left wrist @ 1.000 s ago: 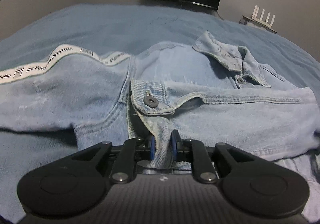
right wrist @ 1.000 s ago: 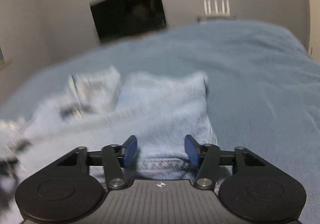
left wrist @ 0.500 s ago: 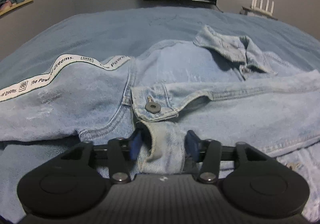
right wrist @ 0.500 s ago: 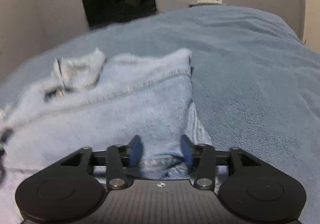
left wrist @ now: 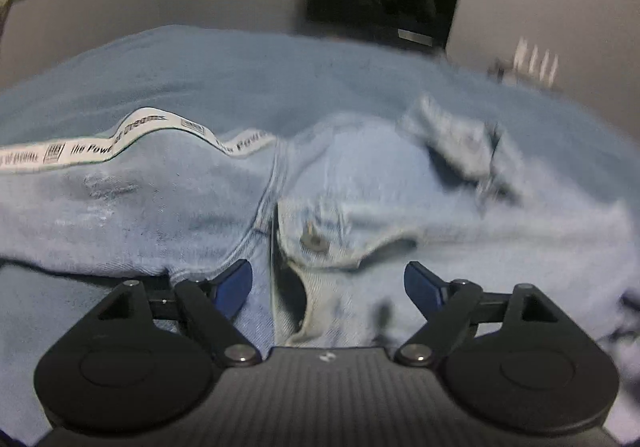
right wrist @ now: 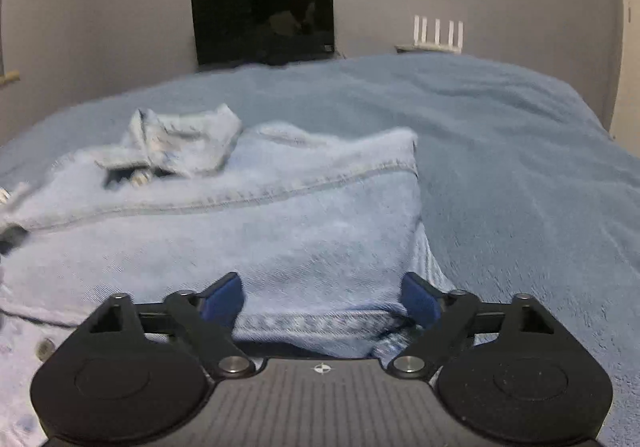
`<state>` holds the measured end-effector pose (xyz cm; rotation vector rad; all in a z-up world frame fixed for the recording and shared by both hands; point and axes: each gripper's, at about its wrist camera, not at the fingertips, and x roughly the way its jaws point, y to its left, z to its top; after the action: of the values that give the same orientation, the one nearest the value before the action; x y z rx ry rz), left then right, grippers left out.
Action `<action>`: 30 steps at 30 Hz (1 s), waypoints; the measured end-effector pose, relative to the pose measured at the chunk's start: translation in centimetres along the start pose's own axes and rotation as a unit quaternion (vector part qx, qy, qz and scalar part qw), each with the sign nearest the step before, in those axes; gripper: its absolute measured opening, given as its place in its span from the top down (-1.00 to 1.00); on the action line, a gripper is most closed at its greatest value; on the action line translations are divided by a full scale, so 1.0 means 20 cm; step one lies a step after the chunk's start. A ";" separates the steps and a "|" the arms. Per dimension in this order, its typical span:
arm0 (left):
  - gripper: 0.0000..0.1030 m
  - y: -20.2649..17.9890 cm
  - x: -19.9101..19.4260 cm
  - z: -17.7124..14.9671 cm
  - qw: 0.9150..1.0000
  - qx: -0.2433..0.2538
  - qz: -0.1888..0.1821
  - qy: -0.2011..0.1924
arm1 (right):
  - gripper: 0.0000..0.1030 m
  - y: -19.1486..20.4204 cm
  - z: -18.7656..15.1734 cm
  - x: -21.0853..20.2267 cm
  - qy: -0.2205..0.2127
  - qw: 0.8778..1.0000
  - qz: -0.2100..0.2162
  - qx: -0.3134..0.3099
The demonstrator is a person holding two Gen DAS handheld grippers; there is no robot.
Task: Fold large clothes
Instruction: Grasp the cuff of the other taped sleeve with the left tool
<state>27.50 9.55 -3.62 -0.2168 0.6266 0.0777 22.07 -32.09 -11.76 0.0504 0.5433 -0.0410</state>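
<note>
1. The jacket (left wrist: 360, 183) lies on the bed (right wrist: 520, 167), right sleeve folded across the chest (collar rumpled).
2. Left gripper (left wrist: 328, 283) and right gripper (right wrist: 322, 297): jaws spread, holding nothing.
3. Left sleeve (left wrist: 120, 187) and body remain unfolded.

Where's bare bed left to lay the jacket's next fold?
Bare blanket lies right of the jacket, and beyond its collar toward the TV. Left is crowded: the sleeve spreads there. Left gripper and right gripper are open.
</note>
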 end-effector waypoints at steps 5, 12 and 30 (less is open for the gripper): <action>-0.80 0.26 -0.12 0.07 0.988 -0.134 0.046 -0.063 | -0.83 0.00 0.00 -0.02 -0.009 1.000 0.001 0.008; -0.80 0.76 -0.16 -0.07 0.906 -0.386 0.155 -0.074 | -0.83 0.01 -0.02 0.00 -0.007 1.000 0.001 0.007; -0.02 1.41 -0.06 -0.09 0.863 -0.434 0.124 -0.228 | -0.88 0.05 -0.06 0.03 -0.008 1.000 -0.006 -0.014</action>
<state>21.65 36.66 -9.45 -0.9644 0.0992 0.6518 22.13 -30.99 -13.01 0.0203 0.5291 -0.0455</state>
